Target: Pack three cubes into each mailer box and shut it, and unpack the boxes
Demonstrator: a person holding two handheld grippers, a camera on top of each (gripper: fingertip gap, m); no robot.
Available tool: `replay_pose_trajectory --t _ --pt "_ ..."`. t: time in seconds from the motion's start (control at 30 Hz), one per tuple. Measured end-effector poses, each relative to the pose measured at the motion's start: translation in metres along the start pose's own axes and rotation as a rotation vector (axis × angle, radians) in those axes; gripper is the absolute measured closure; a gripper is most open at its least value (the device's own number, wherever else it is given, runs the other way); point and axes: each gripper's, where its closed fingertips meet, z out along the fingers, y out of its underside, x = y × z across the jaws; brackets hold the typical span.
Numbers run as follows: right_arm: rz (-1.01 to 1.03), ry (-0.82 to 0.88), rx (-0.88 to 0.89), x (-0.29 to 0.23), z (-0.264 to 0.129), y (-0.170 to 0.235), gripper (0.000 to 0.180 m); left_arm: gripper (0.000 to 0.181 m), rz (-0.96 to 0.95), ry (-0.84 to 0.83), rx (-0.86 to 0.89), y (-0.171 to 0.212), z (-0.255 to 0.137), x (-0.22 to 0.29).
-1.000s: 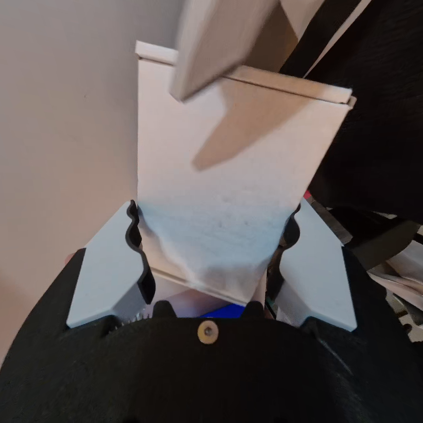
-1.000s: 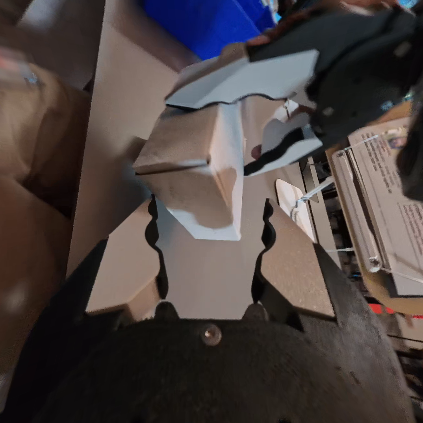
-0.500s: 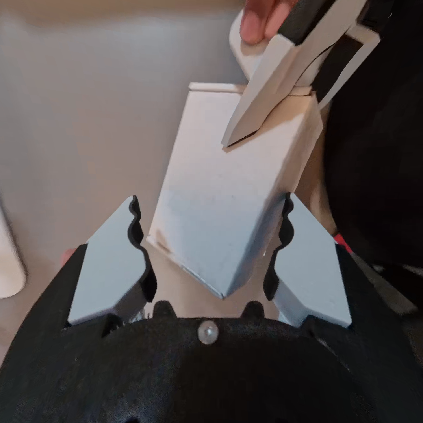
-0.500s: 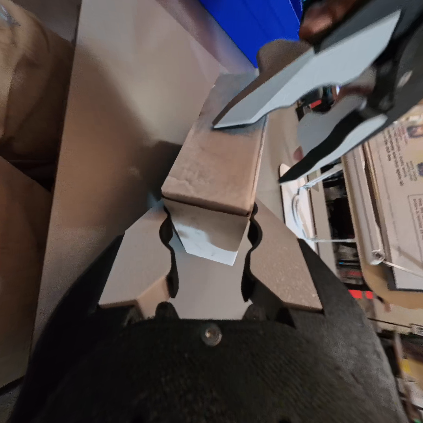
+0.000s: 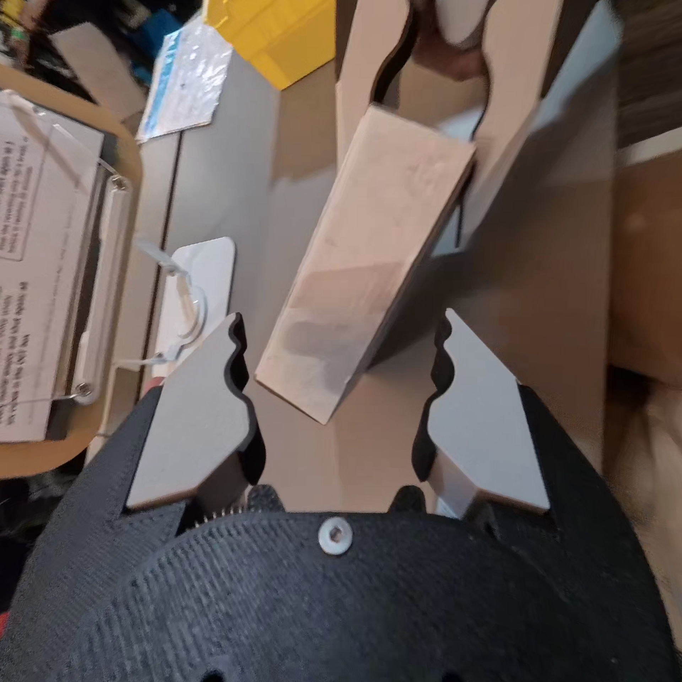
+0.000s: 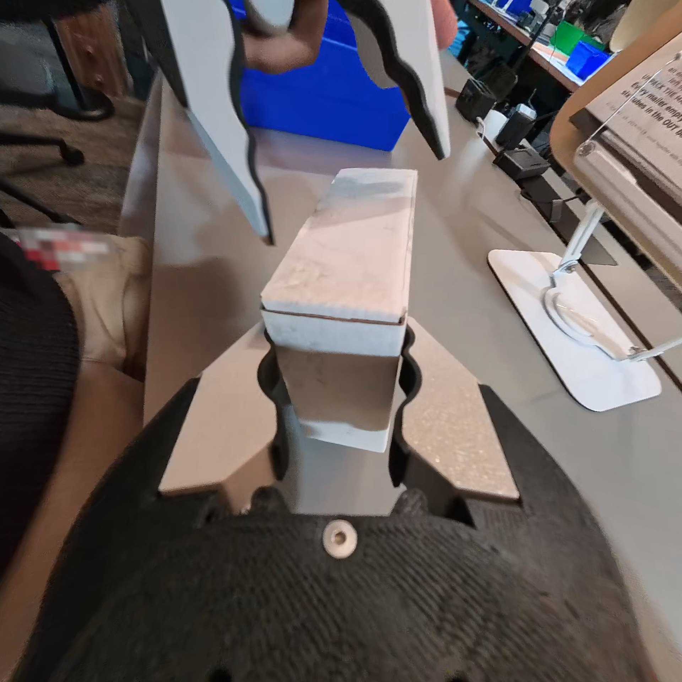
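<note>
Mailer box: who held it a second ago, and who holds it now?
The closed white cardboard mailer box passed from the left gripper, whose jaws now stand open and apart from it, to the right gripper, now clamped on one end. The box stayed shut.

Your right gripper (image 6: pixel 337 372) is clamped — both black wavy pads (image 6: pixel 271 372) press the sides of the white mailer box (image 6: pixel 343 280), gripping it at its near end, the fingers pointing forward and level. Your left gripper (image 5: pixel 341 354) is spread wide, its fingers (image 5: pixel 199 406) touching nothing, the box's free end lying in the gap between them. In the right wrist view that left gripper (image 6: pixel 354 195) comes down from above — its two fingers (image 6: pixel 225 121) straddle the far end of the box without contact.
</note>
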Motion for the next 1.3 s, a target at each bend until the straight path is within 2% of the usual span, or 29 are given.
replay_pose_trajectory --t 0.1,0.3,0.4,0.53,0.77,0.87,0.93,0.97,1.03,1.3 --pt "0.032 -0.037 0.009 -0.004 0.002 -0.001 0.114 0.095 -0.014 -0.036 0.023 0.001 0.006 -0.002" --pt "0.077 -0.064 0.006 -0.003 0.002 0.004 0.114 0.115 -0.046 -0.003 0.080 -0.006 0.009 0.006" --pt "0.084 -0.073 0.005 -0.004 0.003 0.004 0.114 0.107 -0.066 -0.024 0.091 -0.006 0.004 -0.001" --pt "0.090 -0.102 0.019 -0.007 0.002 0.005 0.114 0.077 -0.148 -0.073 0.144 0.002 0.002 -0.014" --pt "0.082 -0.217 0.097 -0.012 -0.005 0.007 0.115 0.065 -0.400 0.063 0.255 0.031 0.015 -0.007" --pt "0.052 -0.221 0.113 -0.011 -0.007 0.008 0.115 0.068 -0.461 0.142 0.326 0.026 0.019 0.006" --pt "0.043 -0.216 0.113 -0.010 -0.006 0.011 0.115 0.078 -0.480 0.193 0.373 0.017 0.022 0.017" --pt "0.042 -0.215 0.107 -0.009 -0.006 0.012 0.115 0.078 -0.481 0.177 0.371 0.017 0.026 0.017" --pt "0.039 -0.206 0.098 -0.006 -0.006 0.017 0.115 0.091 -0.470 0.117 0.383 0.018 0.027 0.010" --pt "0.145 0.017 0.057 0.038 -0.006 0.029 0.111 0.101 -0.525 -0.069 0.366 0.025 0.025 -0.006"
